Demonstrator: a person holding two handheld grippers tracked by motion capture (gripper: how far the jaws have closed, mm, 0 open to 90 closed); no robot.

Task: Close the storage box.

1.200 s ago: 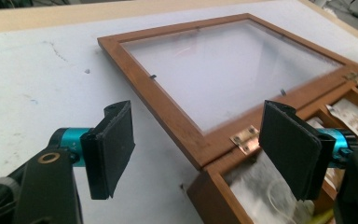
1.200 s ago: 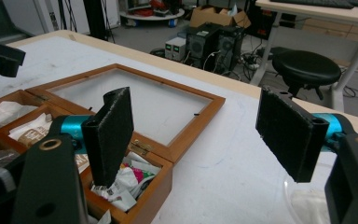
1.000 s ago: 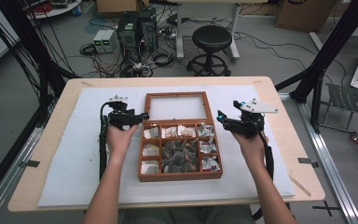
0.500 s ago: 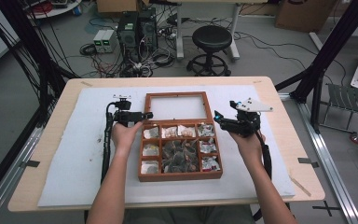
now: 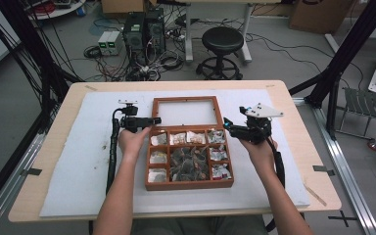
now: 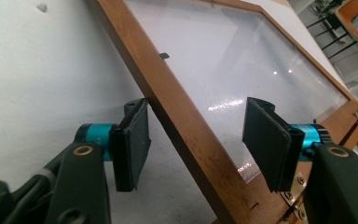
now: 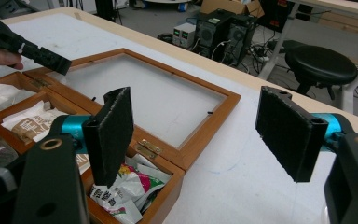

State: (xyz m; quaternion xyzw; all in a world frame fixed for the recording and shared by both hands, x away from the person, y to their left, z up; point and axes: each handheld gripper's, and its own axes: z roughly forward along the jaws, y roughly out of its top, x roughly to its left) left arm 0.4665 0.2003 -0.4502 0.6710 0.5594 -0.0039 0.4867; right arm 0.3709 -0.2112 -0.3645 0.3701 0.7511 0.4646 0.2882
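A wooden box (image 5: 190,156) is sitting in the middle of the desk (image 5: 293,98) on a white sheet (image 5: 78,161); its glass lid (image 5: 186,111) is lying open toward the far edge. The left tool (image 5: 154,120) has just been closing, spread around the lid's frame, not pressing; the right tool (image 5: 226,123) is spread wide; a black stool (image 5: 223,39) and computers (image 5: 142,29) are standing behind the desk.

black stool (image 5: 223,38) and computer towers (image 5: 145,28) on the floor beyond the table (image 5: 49,152)

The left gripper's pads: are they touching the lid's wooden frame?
Apart. In the left gripper view the pads straddle the lid's wooden frame, gaps showing on both sides.
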